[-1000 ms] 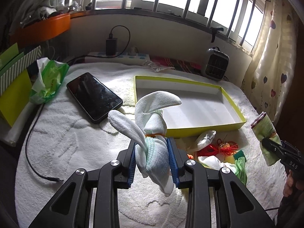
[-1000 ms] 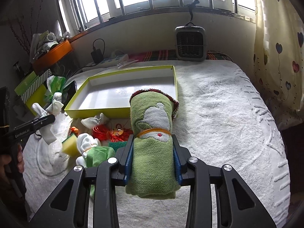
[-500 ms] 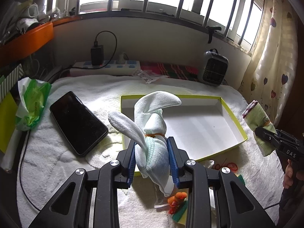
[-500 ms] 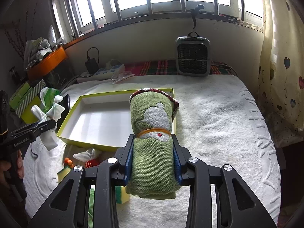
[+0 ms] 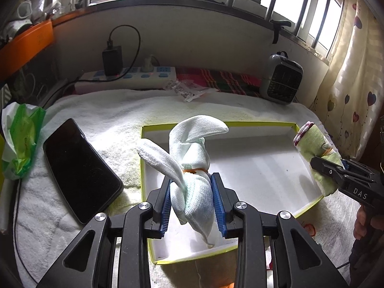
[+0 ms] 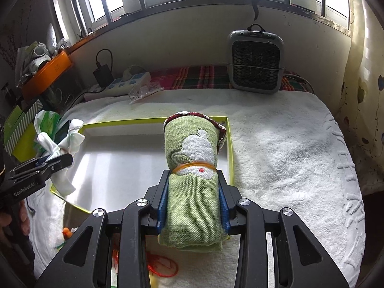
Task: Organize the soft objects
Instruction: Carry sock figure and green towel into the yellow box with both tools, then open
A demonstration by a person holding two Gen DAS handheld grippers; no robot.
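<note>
My left gripper (image 5: 193,189) is shut on a white cloth bundle (image 5: 192,168) tied with an orange band; it hangs over the near left part of the yellow-rimmed white tray (image 5: 264,163). My right gripper (image 6: 193,192) is shut on a rolled green towel (image 6: 192,184) with a white figure and an orange band, held over the tray's (image 6: 115,163) right side. In the left wrist view the green towel (image 5: 316,148) and the right gripper (image 5: 336,170) show at the tray's right edge. The right wrist view has the white bundle (image 6: 62,148) and the left gripper (image 6: 48,163) at the tray's left edge.
A black phone (image 5: 79,168) lies left of the tray on the white towel-covered surface (image 6: 288,156). A green-white bag (image 5: 19,141) is at far left. A small grey heater (image 6: 254,62), a power strip (image 5: 134,76) and a plaid cloth line the back wall. Red string (image 6: 163,266) lies near the front.
Both grippers have moved forward with their bundles, from over the loose items in front of the tray to over the tray itself. Their grips are unchanged.
</note>
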